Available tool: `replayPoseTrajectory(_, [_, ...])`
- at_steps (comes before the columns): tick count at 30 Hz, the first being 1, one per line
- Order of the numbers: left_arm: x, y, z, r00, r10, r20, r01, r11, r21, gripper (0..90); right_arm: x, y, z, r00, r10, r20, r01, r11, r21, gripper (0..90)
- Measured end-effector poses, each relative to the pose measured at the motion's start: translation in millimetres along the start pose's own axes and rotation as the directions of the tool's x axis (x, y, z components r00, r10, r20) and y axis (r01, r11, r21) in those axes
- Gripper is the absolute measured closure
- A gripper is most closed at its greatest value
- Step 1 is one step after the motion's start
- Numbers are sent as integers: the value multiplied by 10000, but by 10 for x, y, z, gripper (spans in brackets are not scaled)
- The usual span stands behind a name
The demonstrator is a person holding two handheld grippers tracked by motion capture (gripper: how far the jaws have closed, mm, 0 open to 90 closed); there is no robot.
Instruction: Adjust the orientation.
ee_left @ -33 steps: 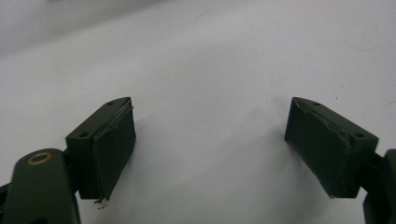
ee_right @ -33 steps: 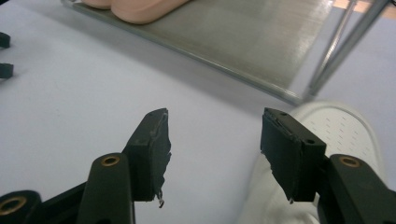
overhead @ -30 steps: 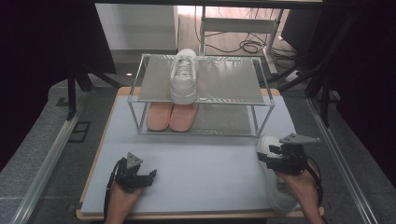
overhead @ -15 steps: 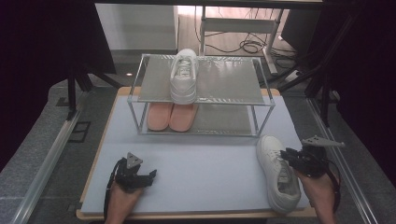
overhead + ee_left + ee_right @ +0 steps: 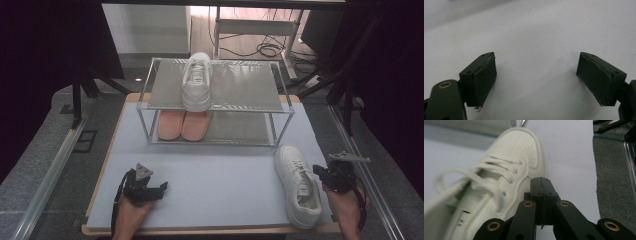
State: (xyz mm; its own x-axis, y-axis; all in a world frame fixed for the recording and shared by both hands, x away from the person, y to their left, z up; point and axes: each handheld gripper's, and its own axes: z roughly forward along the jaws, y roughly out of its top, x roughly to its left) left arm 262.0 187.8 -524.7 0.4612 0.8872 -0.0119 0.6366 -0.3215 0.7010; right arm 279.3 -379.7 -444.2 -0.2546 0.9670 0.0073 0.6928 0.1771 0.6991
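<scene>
White sneaker lies flat on the mat just left of the right tool, whose jaws have just closed together empty.

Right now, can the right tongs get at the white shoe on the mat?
Probably yes. The right tongs sit just beside the white shoe on the mat, with nothing between them. But their jaws are shut with nothing between them, so they would have to open before gripping the shoe's side.

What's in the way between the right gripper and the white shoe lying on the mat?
Nothing visible. The right gripper has its jaws pressed together, empty, right beside the outer side of the white shoe on the mat. Whether it touches the shoe cannot be told.
</scene>
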Motion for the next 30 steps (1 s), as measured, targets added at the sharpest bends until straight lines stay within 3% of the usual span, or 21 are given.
replayPoseTrajectory(9, [-1, 0, 1, 10000, -15, -1, 15, 10000, -16, 164, -87, -206, 138, 9997, 238, -11, -237, 9989, 400, 899])
replayPoseTrajectory(17, [-2, 0, 1, 10000, -11, -5, 11, 10000, -17, 163, -82, -286, 186, 9990, 391, -193, -383, 9984, 423, 899])
replayPoseTrajectory(23, [1, 0, 0, 10000, 13, 1, -13, 10000, 8, 163, -46, -296, 193, 9977, 615, -300, -605, 9976, 323, 900])
replayPoseTrajectory(30, [-1, 0, 1, 10000, -13, -4, 13, 10000, -14, 163, 130, -256, 239, 9971, 486, -589, -467, 9983, 345, 900])
